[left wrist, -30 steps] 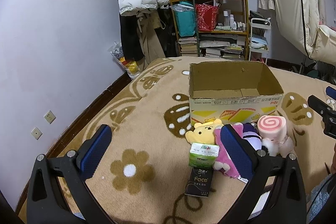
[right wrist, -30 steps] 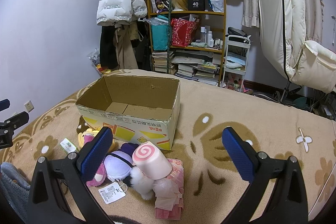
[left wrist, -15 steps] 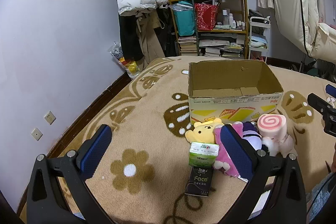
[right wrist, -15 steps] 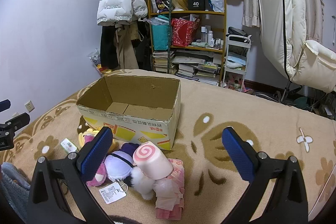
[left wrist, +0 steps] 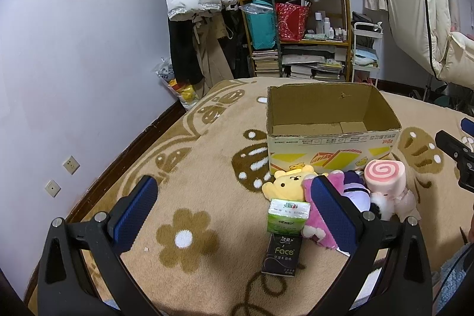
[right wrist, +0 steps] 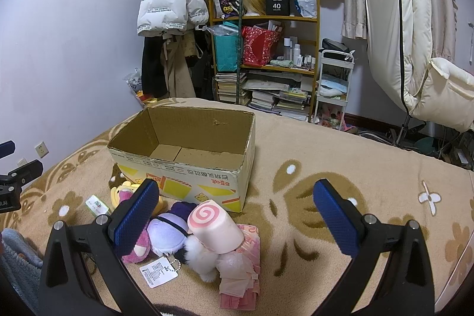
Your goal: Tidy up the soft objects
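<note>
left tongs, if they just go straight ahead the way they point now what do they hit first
Probably the blanket itself: the open left tongs tilt down at bare patterned fabric left of the yellow bear plush and green tissue pack. The cardboard box lies farther on, slightly right. Depth is hard to judge.

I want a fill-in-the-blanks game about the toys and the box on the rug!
1. The brown cardboard box has ______ inside it.
2. The yellow bear plush lies just in front of the ______.
3. The green tissue packet sits between the bear and the ______ tissue packet.
4. The left gripper and right gripper both have their jaws ______.

Missing words: nothing; box; black; open
</note>
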The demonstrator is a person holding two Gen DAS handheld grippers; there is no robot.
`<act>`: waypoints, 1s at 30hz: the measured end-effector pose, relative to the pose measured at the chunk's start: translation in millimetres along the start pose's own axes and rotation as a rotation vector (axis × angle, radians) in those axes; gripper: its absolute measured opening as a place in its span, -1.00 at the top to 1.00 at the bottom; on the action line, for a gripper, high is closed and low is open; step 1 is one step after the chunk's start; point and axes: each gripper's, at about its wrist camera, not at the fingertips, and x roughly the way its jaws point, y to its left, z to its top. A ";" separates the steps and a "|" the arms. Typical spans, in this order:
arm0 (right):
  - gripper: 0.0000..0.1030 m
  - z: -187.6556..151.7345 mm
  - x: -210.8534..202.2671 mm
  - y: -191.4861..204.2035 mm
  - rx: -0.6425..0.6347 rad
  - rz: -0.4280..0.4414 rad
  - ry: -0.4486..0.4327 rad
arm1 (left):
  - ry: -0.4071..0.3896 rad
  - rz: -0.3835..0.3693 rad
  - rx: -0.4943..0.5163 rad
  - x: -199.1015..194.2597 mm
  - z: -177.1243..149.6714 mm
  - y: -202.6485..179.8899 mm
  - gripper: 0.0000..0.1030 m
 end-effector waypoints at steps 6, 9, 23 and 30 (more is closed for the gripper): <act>-1.00 0.1 0.1 -0.2 0.001 0.001 0.000 | 0.003 0.003 -0.002 0.8 -0.8 2.1 -0.98; -1.00 0.7 -0.9 4.7 -0.007 0.002 0.003 | 0.004 0.002 -0.003 0.9 -0.6 2.4 -0.98; -1.00 0.7 0.4 7.5 -0.012 -0.003 0.009 | 0.034 -0.017 -0.015 4.7 4.3 3.3 -0.98; -1.00 -1.4 4.3 6.1 -0.009 0.002 0.020 | 0.064 -0.036 -0.011 11.0 11.3 1.5 -0.99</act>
